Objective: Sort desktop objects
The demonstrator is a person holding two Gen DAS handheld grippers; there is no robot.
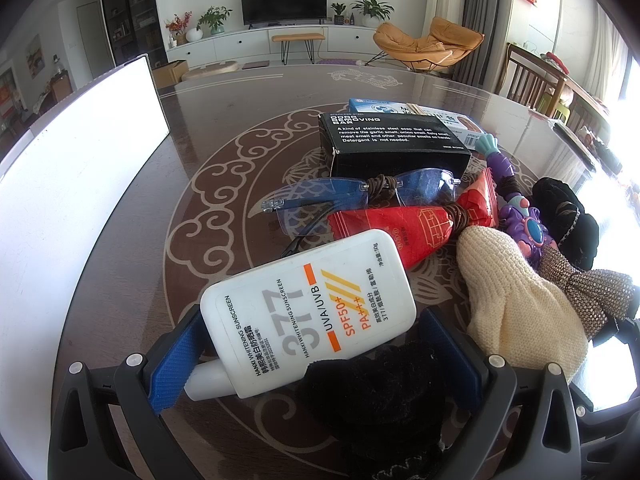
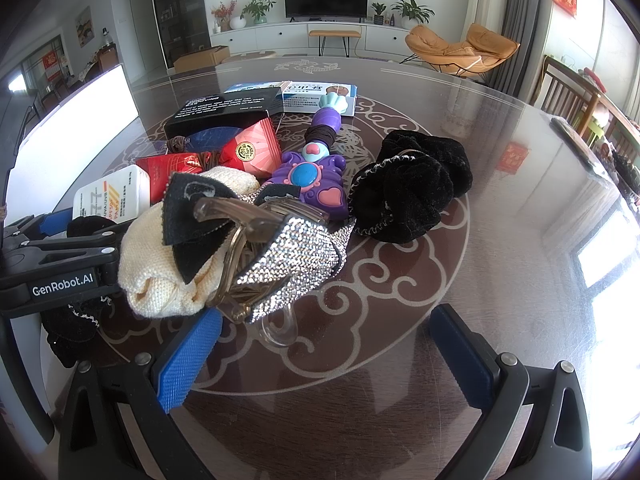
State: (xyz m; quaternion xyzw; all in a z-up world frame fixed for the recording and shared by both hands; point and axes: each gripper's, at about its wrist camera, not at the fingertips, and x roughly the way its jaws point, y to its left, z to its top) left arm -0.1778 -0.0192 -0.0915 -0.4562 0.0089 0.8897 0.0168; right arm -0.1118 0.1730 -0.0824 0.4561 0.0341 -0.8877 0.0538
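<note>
A pile of small objects lies on the dark patterned table (image 1: 224, 184). My left gripper (image 1: 312, 360) is open; the white sunscreen bottle (image 1: 308, 312) and a black velvet scrunchie (image 1: 380, 392) lie between its blue pads. Beyond them are blue glasses (image 1: 360, 192), red packets (image 1: 400, 228) and a black box (image 1: 392, 140). My right gripper (image 2: 324, 360) is open over bare table, its left pad beside a rhinestone bow clip (image 2: 296, 256) that rests on a cream knitted piece (image 2: 160, 264). A purple toy (image 2: 316, 176) and a large black scrunchie (image 2: 408, 188) lie further off.
A white panel (image 1: 80, 160) stands along the table's left side. A blue and white medicine box (image 2: 312, 96) lies behind the black box. Bare table (image 2: 520, 240) stretches to the right of the pile. Wooden chairs (image 2: 568, 92) stand at the far right.
</note>
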